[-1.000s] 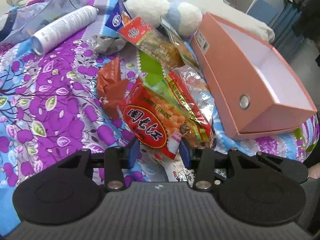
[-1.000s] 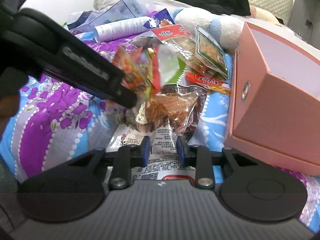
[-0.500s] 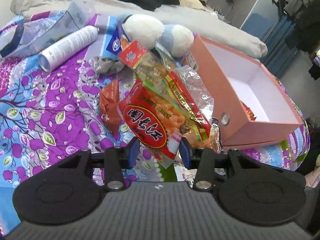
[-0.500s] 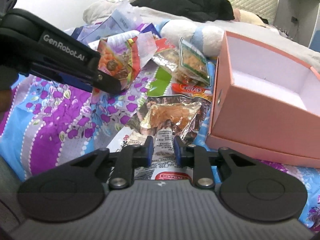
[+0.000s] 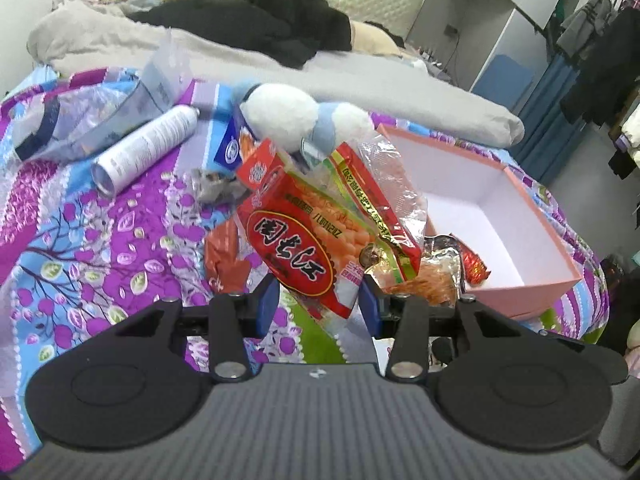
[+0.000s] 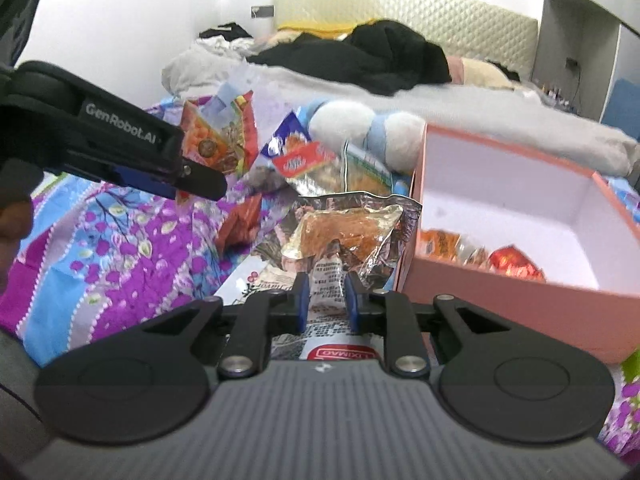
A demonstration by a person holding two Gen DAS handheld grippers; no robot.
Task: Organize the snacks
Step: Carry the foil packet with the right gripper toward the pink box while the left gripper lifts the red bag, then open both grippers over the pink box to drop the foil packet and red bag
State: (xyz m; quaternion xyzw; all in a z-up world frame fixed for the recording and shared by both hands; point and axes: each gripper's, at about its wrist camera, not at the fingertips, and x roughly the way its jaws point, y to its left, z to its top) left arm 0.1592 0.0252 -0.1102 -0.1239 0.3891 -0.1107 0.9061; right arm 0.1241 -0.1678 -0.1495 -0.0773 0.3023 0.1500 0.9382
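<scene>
My left gripper [image 5: 318, 300] is shut on a red snack packet [image 5: 304, 240] with a second red-and-green-edged clear packet [image 5: 372, 200] bunched against it, both held up over the floral bedsheet. In the right wrist view the left gripper [image 6: 200, 172] hangs at the left with those packets [image 6: 216, 136]. My right gripper [image 6: 324, 300] is shut on the printed lower end of a clear packet of orange snack [image 6: 348, 232], lifted off the bed. The open pink box [image 6: 500, 308] stands just right of it, with a red wrapped snack [image 6: 512, 262] and an orange packet [image 6: 440, 242] inside.
On the sheet lie a white spray can [image 5: 148, 148], a blue packet [image 5: 232, 148], a brown-red packet [image 5: 224, 256] and a white-and-blue plush toy [image 5: 280, 116]. More packets [image 6: 320, 164] lie left of the box. A grey blanket and black clothes lie behind.
Both grippers have risen with their packets off the bed, and the views tilted up. The right jaws narrowed on the clear packet. The box's inside now shows.
</scene>
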